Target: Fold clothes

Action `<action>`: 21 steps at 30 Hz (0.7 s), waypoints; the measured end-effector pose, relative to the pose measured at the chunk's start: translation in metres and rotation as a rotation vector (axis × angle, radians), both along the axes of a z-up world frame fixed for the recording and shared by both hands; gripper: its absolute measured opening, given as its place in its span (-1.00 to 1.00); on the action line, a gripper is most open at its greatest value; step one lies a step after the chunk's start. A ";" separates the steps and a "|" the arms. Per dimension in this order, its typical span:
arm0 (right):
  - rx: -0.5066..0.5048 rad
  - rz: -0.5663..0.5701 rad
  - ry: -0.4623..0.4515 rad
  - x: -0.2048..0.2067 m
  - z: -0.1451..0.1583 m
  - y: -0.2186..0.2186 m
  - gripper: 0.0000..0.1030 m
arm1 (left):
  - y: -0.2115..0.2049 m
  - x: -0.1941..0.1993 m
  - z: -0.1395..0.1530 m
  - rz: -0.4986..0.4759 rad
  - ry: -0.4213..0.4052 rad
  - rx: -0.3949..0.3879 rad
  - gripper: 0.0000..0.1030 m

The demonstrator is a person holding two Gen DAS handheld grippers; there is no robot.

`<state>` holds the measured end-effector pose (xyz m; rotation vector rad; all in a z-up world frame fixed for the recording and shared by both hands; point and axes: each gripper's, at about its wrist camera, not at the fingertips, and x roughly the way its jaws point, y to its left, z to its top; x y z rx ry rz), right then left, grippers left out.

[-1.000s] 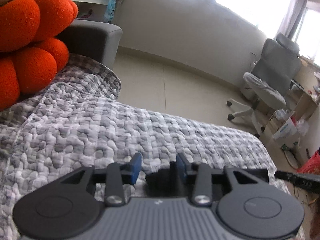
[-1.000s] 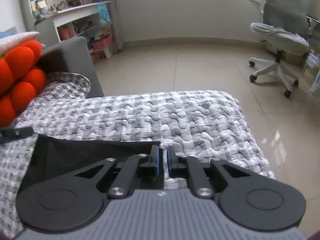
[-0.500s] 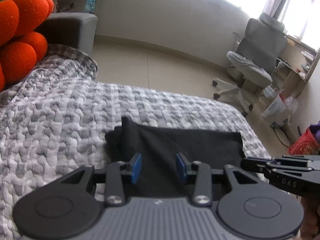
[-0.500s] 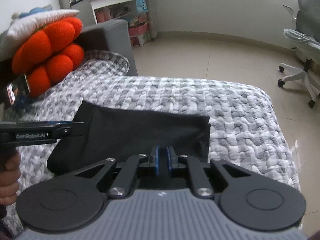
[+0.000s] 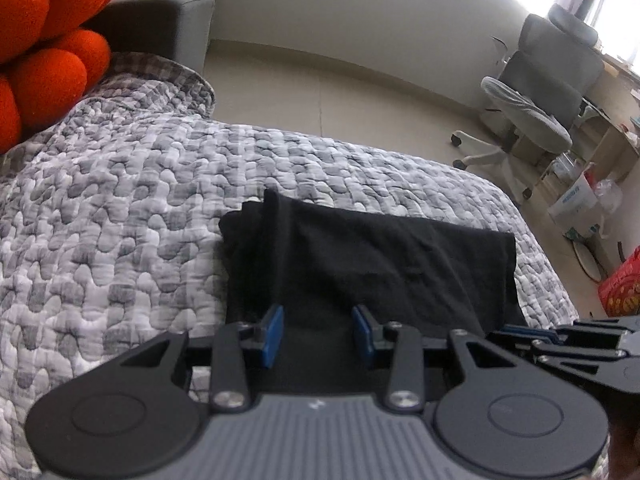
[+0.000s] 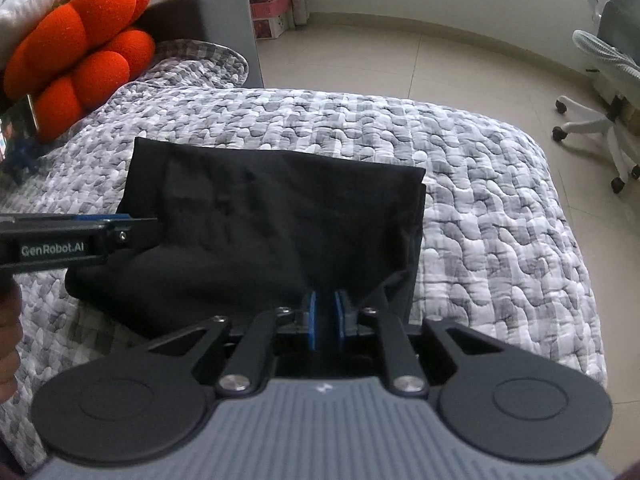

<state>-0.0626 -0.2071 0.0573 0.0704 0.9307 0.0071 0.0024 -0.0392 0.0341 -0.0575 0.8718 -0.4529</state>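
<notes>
Grey-white quilt over the whole seat, running out to its far rounded edge. Black garment on the quilt near the middle, folded to a broad band; far edge straight and flat, near edge lifted off the quilt toward both grippers, left end bunched in loose folds. Orange cushion at far left against a grey armrest, well apart from the garment. Grey chair on the tiled floor beyond the seat, right. Left gripper at the garment's near left corner, pads partly apart with a thick bunch of black cloth filling the gap. Right gripper at the near right corner, pads almost together, pinching a thin peak of cloth drawn up taut into them.
</notes>
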 end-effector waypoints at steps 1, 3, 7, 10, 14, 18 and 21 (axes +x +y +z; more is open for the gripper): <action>-0.001 0.002 -0.007 -0.001 0.001 0.000 -0.71 | 0.001 -0.001 0.001 0.003 -0.003 0.000 -0.24; -0.004 0.005 -0.020 -0.003 0.003 0.001 -0.69 | 0.002 -0.003 0.004 0.006 -0.012 -0.002 -0.24; 0.015 0.027 -0.059 -0.011 0.011 0.006 -0.68 | 0.001 -0.012 0.011 -0.014 -0.043 0.001 -0.23; 0.029 0.053 -0.072 -0.017 0.015 0.013 -0.68 | -0.001 -0.014 0.008 -0.011 -0.036 0.035 -0.23; -0.001 0.082 -0.023 -0.016 0.003 0.024 -0.63 | -0.005 -0.011 0.002 -0.005 -0.023 0.071 -0.23; 0.005 0.068 -0.010 -0.011 0.000 0.022 -0.57 | -0.006 -0.012 0.002 -0.001 -0.031 0.089 -0.23; 0.007 0.061 -0.026 -0.012 0.002 0.021 -0.57 | -0.006 -0.018 0.009 0.000 -0.064 0.102 -0.23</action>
